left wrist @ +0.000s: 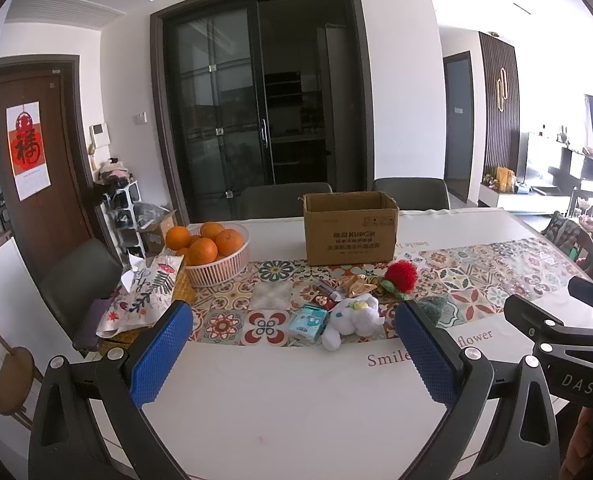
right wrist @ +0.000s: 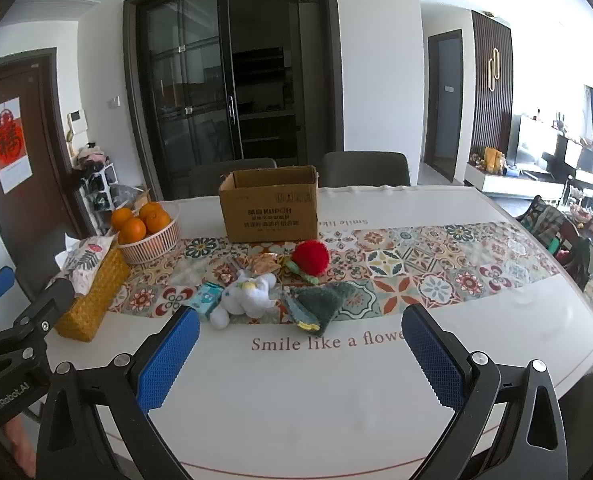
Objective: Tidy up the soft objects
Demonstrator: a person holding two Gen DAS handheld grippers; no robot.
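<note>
A white plush toy point(left wrist: 351, 317) point(right wrist: 245, 294) lies on the patterned runner, with a red fluffy flower point(left wrist: 400, 277) point(right wrist: 310, 257) behind it and a dark green knitted piece point(right wrist: 316, 301) point(left wrist: 436, 307) to its right. An open cardboard box point(left wrist: 350, 227) point(right wrist: 270, 204) stands farther back. A blue tissue pack point(left wrist: 306, 322) point(right wrist: 207, 299) lies left of the plush. My left gripper point(left wrist: 294, 354) hovers open over the near white table, short of the plush. My right gripper point(right wrist: 300, 354) is open too, in front of the green piece. Nothing is between either pair of fingers.
A white basket of oranges point(left wrist: 216, 252) point(right wrist: 149, 232) and a woven tissue box with a floral cloth point(left wrist: 148, 300) point(right wrist: 92, 284) stand at the left. Snack wrappers point(left wrist: 352, 287) lie behind the plush. Chairs point(left wrist: 284, 198) line the far side and the left end.
</note>
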